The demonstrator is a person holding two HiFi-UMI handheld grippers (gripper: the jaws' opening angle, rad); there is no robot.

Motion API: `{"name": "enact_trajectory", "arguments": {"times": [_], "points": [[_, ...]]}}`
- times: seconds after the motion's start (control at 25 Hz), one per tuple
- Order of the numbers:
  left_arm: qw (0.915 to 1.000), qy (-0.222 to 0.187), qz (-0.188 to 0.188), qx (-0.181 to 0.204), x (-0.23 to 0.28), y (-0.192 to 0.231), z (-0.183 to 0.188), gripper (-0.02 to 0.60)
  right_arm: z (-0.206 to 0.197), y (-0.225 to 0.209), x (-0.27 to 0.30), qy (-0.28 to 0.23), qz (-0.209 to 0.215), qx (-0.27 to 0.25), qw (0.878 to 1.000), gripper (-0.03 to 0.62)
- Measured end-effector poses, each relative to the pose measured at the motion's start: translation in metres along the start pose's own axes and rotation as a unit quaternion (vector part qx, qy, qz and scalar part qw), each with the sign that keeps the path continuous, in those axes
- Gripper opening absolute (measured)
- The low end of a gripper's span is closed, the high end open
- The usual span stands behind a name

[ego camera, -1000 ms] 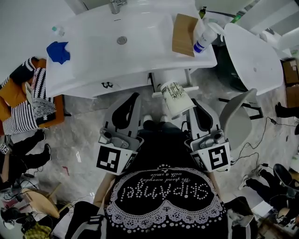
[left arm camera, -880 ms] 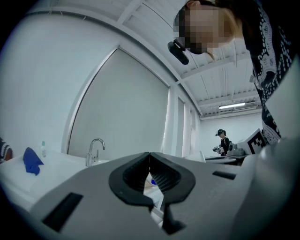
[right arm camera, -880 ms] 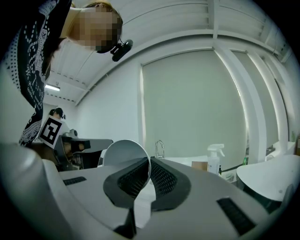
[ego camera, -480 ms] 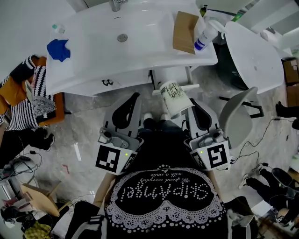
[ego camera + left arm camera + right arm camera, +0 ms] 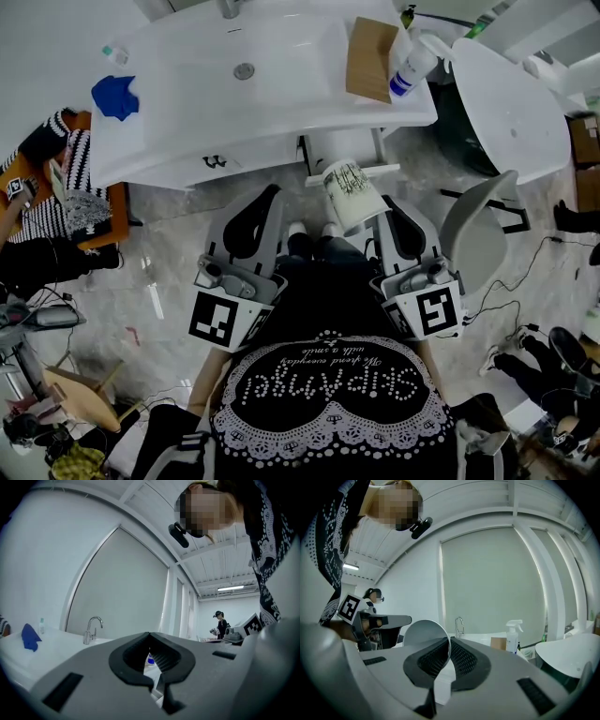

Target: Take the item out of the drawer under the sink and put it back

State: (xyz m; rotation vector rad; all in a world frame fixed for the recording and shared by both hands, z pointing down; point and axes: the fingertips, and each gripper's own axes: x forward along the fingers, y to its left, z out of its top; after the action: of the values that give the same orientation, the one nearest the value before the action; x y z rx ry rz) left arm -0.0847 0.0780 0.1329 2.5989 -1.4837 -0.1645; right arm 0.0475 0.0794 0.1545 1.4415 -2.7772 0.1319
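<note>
A: Why grip the cup [image 5: 352, 195] by the wall at its mouth?

B: Likely for a light, sure carry. Pinched there with the right hand-held gripper [image 5: 382, 217], jaws nearly together on the thin wall, one inside and one outside. Seen plainly along the jaws in the right gripper view.

A: And why hold out there rather than over the bench [image 5: 127, 141]?

B: Seems paused between taking out and putting back. Carried right at the tip of the right hand-held gripper, a little to its left, short of the bench and above the floor. Farther ahead of both tips, under the bench, sits the drawer front [image 5: 244, 159]. Cannot tell from here whether shut or pulled out.

A: What about the left hand-held gripper [image 5: 272, 197]?

B: Closed on nothing. Held level just beside the cup, on the opposite side from the right one, not touching. Presumably kept free to work the drawer.

A: And how does the cup look?

B: White and paper-like, at a guess, so probably easy to crush under a harder squeeze. Tapers, with the narrow base pointing away from the right hand-held gripper toward the bench and the wide mouth turned back toward the jaws. Tilted, not upright. Carries a dark print around the outside, too small to read. Plain pale inside, with nothing visible in there.
</note>
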Motion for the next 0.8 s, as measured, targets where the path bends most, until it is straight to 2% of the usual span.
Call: {"name": "enact_trajectory", "arguments": {"times": [0.12, 0.28, 0.48, 0.64, 0.8], "points": [[1.0000, -0.005, -0.001, -0.001, -0.002, 0.001, -0.001, 0.005, 0.000, 0.000, 0.000, -0.005, 0.000, -0.001, 1.000, 0.026], [0.9997, 0.016, 0.013, -0.010, -0.001, 0.002, -0.009, 0.005, -0.005, -0.007, -0.004, 0.012, -0.005, 0.012, 1.000, 0.026], [0.9994, 0.018, 0.027, -0.015, 0.006, 0.004, -0.012, 0.005, 0.005, -0.039, -0.015, 0.035, -0.030, 0.040, 0.998, 0.027], [0.9987, 0.032, 0.032, -0.024, 0.016, 0.000, -0.025, 0.005, 0.019, -0.076, -0.023, 0.043, -0.039, 0.015, 0.998, 0.028], [0.9978, 0.043, 0.034, -0.037, 0.028, -0.008, -0.036, 0.005, 0.008, -0.107, -0.019, 0.080, -0.033, -0.004, 0.996, 0.026]]}}
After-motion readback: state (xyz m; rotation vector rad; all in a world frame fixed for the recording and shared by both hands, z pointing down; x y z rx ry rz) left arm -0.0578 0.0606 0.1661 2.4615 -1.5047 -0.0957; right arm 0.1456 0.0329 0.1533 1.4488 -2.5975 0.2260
